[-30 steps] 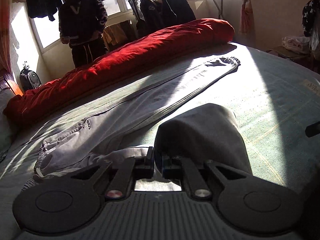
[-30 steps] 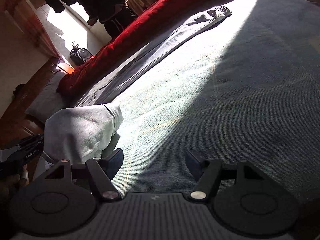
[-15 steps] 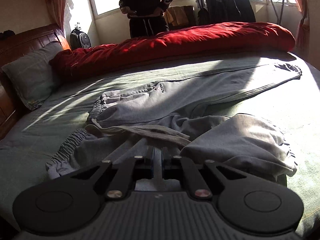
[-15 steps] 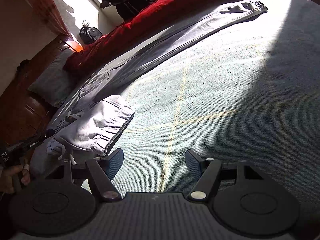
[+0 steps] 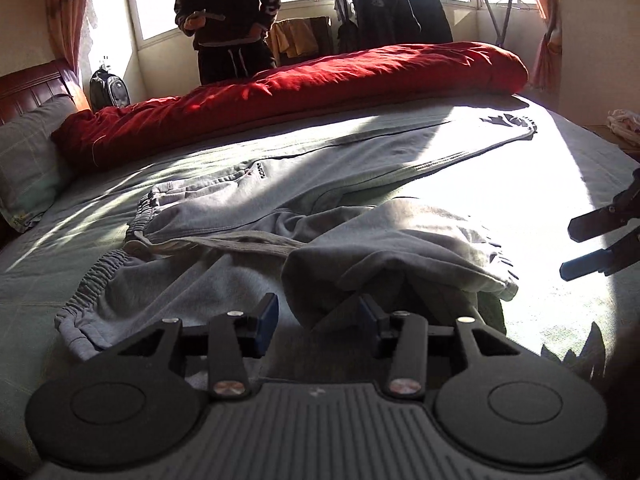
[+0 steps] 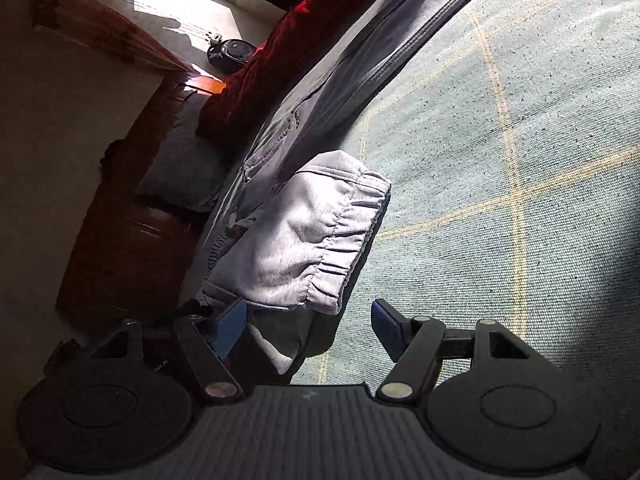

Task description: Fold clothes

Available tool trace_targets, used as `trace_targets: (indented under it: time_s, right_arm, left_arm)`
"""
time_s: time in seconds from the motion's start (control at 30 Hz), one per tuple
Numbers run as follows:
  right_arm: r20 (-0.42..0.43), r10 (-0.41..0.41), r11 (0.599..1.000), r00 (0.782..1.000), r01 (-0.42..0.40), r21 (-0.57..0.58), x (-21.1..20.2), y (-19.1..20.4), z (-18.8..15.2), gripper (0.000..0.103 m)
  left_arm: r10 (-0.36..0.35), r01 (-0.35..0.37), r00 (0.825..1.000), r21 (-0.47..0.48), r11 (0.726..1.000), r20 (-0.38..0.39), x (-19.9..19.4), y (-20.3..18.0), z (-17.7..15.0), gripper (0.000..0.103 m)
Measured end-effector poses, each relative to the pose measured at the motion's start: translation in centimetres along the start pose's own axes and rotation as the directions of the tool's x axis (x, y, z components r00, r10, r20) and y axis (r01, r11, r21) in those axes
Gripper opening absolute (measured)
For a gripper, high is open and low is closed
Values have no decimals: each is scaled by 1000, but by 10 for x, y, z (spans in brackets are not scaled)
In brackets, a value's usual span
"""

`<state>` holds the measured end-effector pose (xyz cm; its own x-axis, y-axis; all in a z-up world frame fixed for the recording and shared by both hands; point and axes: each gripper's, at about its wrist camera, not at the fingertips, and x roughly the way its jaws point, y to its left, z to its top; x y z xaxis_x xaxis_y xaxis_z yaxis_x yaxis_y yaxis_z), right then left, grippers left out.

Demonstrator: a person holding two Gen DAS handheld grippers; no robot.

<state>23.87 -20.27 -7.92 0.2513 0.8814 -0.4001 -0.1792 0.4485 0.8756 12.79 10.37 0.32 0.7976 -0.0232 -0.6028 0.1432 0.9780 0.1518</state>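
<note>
Grey sweatpants (image 5: 280, 184) lie on the bed, one leg stretched far right toward its cuff (image 5: 508, 122). The other leg is folded back over the waist area, and its cuffed end (image 5: 448, 252) lies crumpled in front of me. My left gripper (image 5: 318, 318) is open just short of that folded leg, with cloth drooping near its right finger. In the right wrist view the same folded cuff (image 6: 320, 232) sits ahead of my right gripper (image 6: 308, 320), which is open with nothing held. That right gripper also shows at the edge (image 5: 600, 244) of the left wrist view.
A rolled red duvet (image 5: 320, 88) runs along the far side of the green checked bedsheet (image 6: 520, 160). A grey pillow (image 5: 28, 160) and wooden headboard (image 5: 36, 88) are at left. A person (image 5: 228, 16) stands by the window beside a clothes rack (image 5: 400, 12).
My left gripper has opened and let go of the folded trouser leg, which now lies on the bed. The right gripper has turned and come closer to the folded cuff.
</note>
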Motion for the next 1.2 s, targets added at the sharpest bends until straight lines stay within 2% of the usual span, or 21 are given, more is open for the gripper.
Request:
trace_targets:
  time_s: [0.17, 0.3, 0.4, 0.47, 0.53, 0.67, 0.8, 0.97, 1.2]
  right_arm:
    - [-36, 135, 981, 990, -128, 145, 35, -9, -7, 77]
    - [-39, 176, 964, 984, -164, 209, 59, -10, -17, 79]
    - [1, 172, 954, 985, -167, 251, 69, -15, -20, 79]
    - [62, 167, 942, 984, -178, 285, 69, -20, -21, 79]
    - [125, 170, 929, 978, -201, 310, 63, -24, -20, 79]
    - [234, 124, 954, 964, -181, 240, 45, -17, -15, 79]
    - [294, 139, 953, 946, -208, 219, 37, -15, -8, 79]
    - [330, 114, 959, 937, -190, 209, 52, -18, 3, 80]
    - [330, 74, 975, 941, -138, 174, 77, -15, 19, 79]
  left_arm:
    - [-6, 6, 1000, 5, 1000, 6, -6, 1, -6, 49]
    - [-6, 6, 1000, 0, 1000, 4, -6, 6, -12, 50]
    - [-15, 15, 1000, -3, 1000, 0, -5, 10, -17, 52]
    - [-22, 22, 1000, -5, 1000, -4, -4, 13, -20, 57]
    - [-28, 28, 1000, -7, 1000, -7, -4, 16, -23, 57]
    - [-38, 38, 999, 0, 999, -8, -3, 16, -29, 58]
    - [-41, 41, 999, -4, 999, -8, -1, 17, -31, 59]
    - [-44, 44, 999, -13, 999, -9, -2, 18, -34, 59]
    - [-37, 36, 999, -11, 999, -28, -2, 19, -38, 60]
